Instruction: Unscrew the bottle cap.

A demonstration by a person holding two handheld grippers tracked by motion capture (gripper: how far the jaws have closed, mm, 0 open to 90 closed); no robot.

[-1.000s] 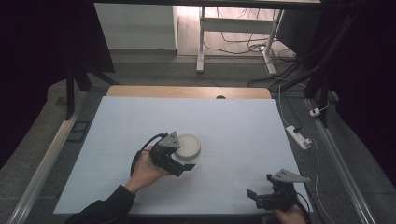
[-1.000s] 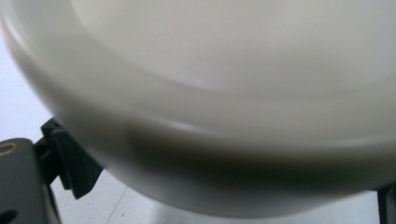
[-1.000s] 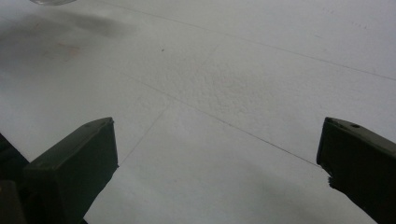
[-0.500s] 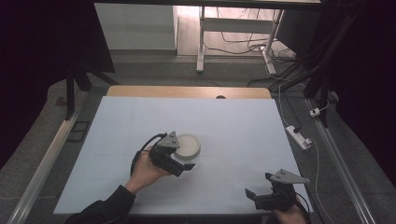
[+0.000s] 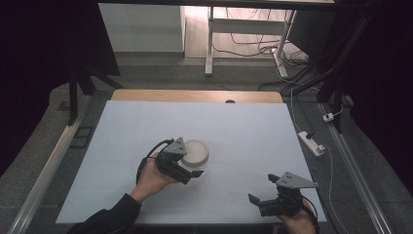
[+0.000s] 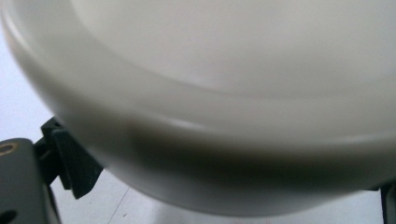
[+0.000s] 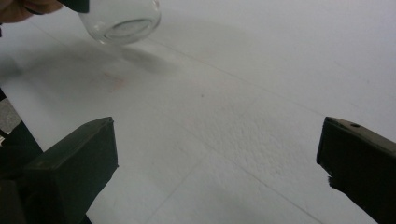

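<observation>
White bowl (image 6: pixel 224 93) sits between left gripper (image 5: pixel 187 168) jaws.

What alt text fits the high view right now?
The left gripper reaches a round, shallow white bowl mid-table, while the right gripper rests open near the front edge of the white table.

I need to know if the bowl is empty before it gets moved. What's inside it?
The bowl's pale inside looks bare in the high view; the left gripper covers its near rim.
</observation>
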